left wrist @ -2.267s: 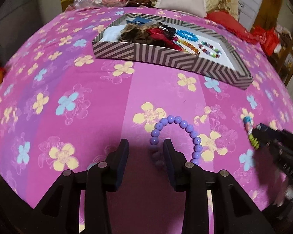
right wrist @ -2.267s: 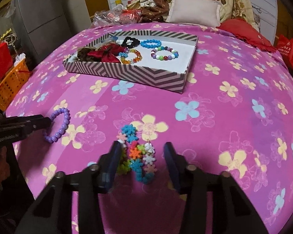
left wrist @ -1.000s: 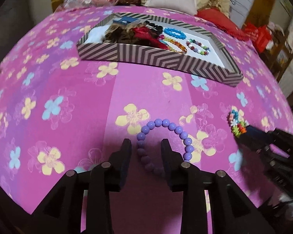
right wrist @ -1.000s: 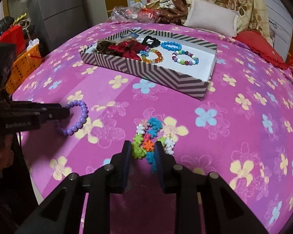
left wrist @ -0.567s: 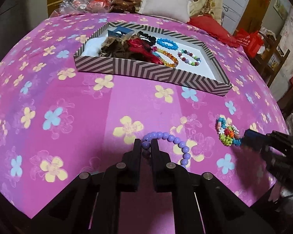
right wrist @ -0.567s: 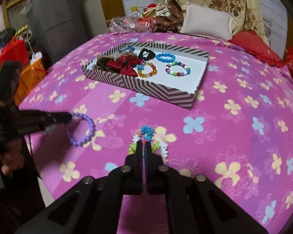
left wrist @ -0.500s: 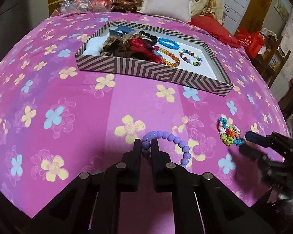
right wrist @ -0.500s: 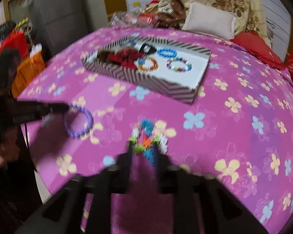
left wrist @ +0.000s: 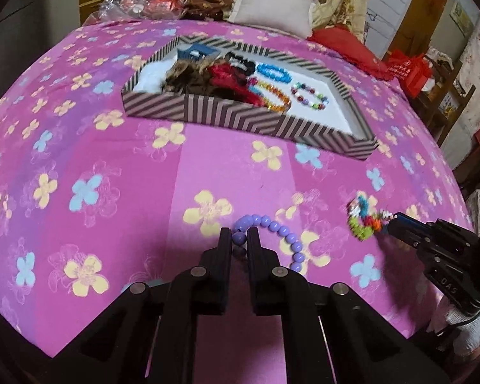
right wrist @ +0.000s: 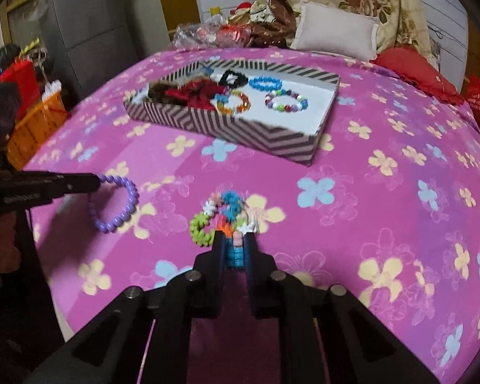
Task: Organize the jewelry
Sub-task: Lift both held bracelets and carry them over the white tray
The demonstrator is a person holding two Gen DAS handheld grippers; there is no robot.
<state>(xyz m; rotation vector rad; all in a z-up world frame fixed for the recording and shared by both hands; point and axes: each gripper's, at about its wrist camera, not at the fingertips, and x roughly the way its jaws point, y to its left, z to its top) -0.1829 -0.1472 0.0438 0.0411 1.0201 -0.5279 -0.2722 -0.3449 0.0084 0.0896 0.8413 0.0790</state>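
Now both grippers are clamped: the left gripper (left wrist: 239,240) on the purple round-bead bracelet (left wrist: 273,228), the right gripper (right wrist: 234,249) on the multicoloured flower-bead bracelet (right wrist: 222,216). Lift each straight up without snagging, then carry ahead to the striped cardboard box (left wrist: 240,116).

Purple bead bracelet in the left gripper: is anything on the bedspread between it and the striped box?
Nothing visible. The left gripper is shut on the purple bead bracelet, and only bare floral bedspread lies between it and the striped box. The box's near wall must be cleared, and free white floor shows at its right end.
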